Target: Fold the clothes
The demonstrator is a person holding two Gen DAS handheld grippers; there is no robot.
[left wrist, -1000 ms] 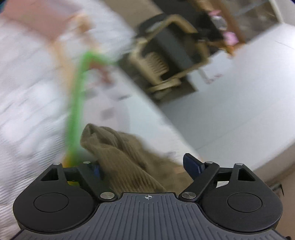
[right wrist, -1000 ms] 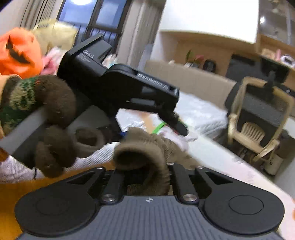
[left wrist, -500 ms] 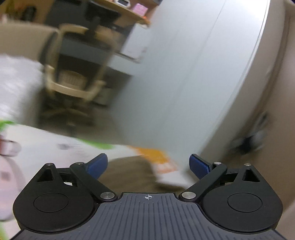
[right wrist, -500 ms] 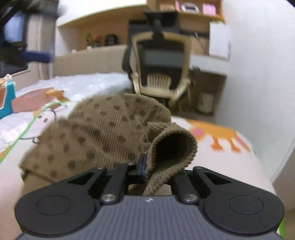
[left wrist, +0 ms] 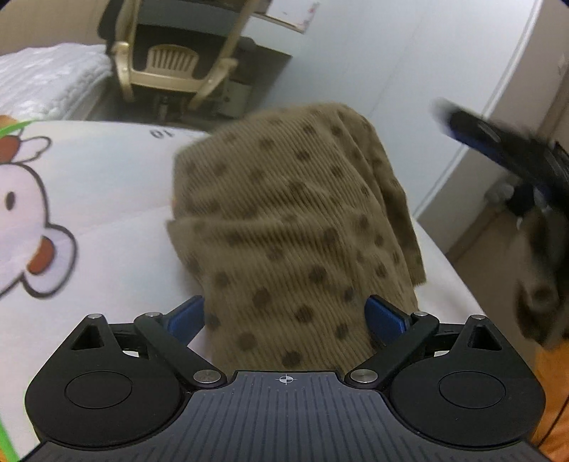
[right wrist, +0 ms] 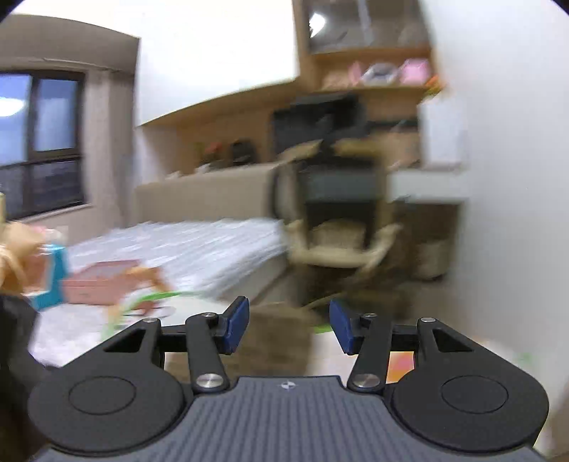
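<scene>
Brown dotted corduroy garment (left wrist: 295, 227) lies bunched on cartoon-print mat (left wrist: 89, 184), directly ahead of my left hand-held gripper (left wrist: 284, 314), cloth between spread, unclamped jaws. Right hand-held gripper (right wrist: 288, 325) open, empty, lifted clear; view blurred. I judge: pinch one edge only, draw flat before folding, avoid grabbing stacked layers.

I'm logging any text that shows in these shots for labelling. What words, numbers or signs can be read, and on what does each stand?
"10", seen upside down, printed on the white cartoon play mat beside the brown dotted garment.
A sheet above the chair carries small marks: too small to read.
Right wrist view: too blurred, nothing readable.
</scene>
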